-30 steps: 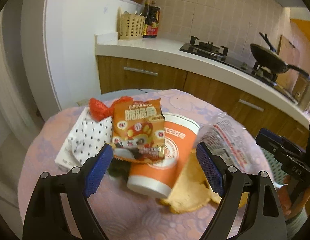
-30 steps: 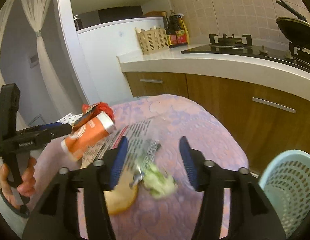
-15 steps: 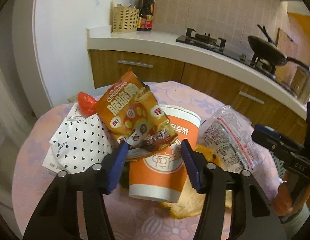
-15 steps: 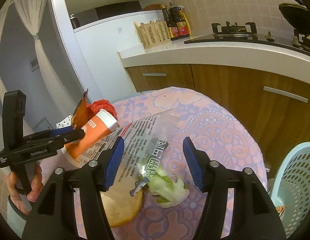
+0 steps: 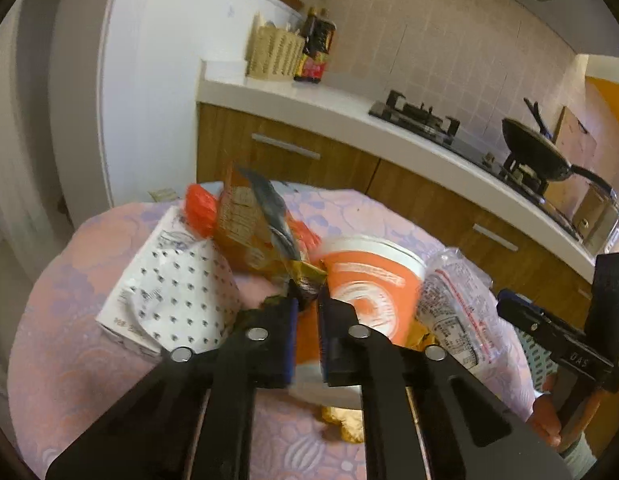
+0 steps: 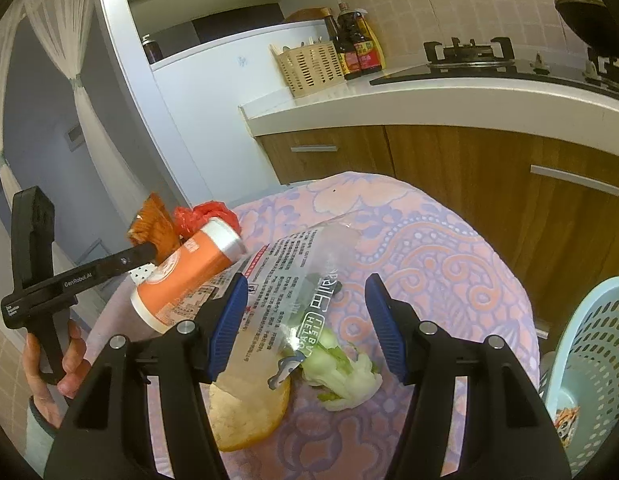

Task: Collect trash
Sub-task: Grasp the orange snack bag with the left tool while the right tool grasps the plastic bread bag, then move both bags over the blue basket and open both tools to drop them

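One piece in hand so far: orange snack packet [image 5: 249, 224], pinched at its lower corner by left gripper [image 5: 307, 300], whose fingers have just been closing on it. Packet lifted edge-on above the counter [image 5: 89, 360], long axis near upright, top leaning away.

Still lying there: orange cup [image 5: 369, 280] on its side, clear plastic bag [image 6: 305, 268], bread [image 6: 245, 412], greens [image 6: 345, 376], red bag [image 5: 197, 208].

Right gripper [image 6: 305, 320] fingers have been widening, astride the plastic bag, not touching.

Blue basket [image 6: 589, 360], beside the counter, already holds one wrapper.

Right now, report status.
Left gripper just closed, pinching orange snack packet. Right gripper opening over clear printed plastic bag. Pale blue mesh basket beside table.
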The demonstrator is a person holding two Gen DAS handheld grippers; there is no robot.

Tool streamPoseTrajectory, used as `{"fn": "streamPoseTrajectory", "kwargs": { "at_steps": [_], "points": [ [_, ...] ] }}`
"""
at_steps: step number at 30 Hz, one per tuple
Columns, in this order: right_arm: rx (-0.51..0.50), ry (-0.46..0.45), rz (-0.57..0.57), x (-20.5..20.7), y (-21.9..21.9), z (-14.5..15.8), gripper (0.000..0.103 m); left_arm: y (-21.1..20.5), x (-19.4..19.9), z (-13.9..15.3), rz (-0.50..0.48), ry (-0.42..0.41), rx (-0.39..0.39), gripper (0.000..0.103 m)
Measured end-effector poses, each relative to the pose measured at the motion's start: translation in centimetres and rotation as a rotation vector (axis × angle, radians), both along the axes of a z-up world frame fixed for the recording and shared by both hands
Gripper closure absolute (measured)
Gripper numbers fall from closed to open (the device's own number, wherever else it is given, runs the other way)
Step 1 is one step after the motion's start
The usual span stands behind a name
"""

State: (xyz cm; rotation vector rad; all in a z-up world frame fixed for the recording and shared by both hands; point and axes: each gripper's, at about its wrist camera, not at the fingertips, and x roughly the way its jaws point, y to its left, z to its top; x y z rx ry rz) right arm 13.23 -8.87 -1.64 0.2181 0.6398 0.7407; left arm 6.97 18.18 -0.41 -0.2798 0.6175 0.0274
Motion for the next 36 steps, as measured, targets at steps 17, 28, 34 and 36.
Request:
{"fn": "streamPoseTrajectory", "kwargs": {
  "at_steps": [17,28,34,36],
  "points": [
    [-0.024,0.052,0.056,1.0,3.6,0.6,0.095,-3.0,-2.5,2.5,-0.029,-0.074,0.092,0.099],
    [0.106,-0.047,0.048,-1.8,-1.3,4.9,0.103,-6.9,-4.4,5.3,-0.094,-0.115,0.125,0.099],
    [0.127,-0.082,-0.045,-2.9,-7.4,6.0,0.103,-11.6,-3.9,6.8,-0.206,-0.135,0.113,0.099],
    [0.130,-0.082,-0.084,-3.1,-9.7,5.9,0.103,-13.7,-3.4,6.9,-0.268,-0.138,0.082,0.099]
  ]
}}
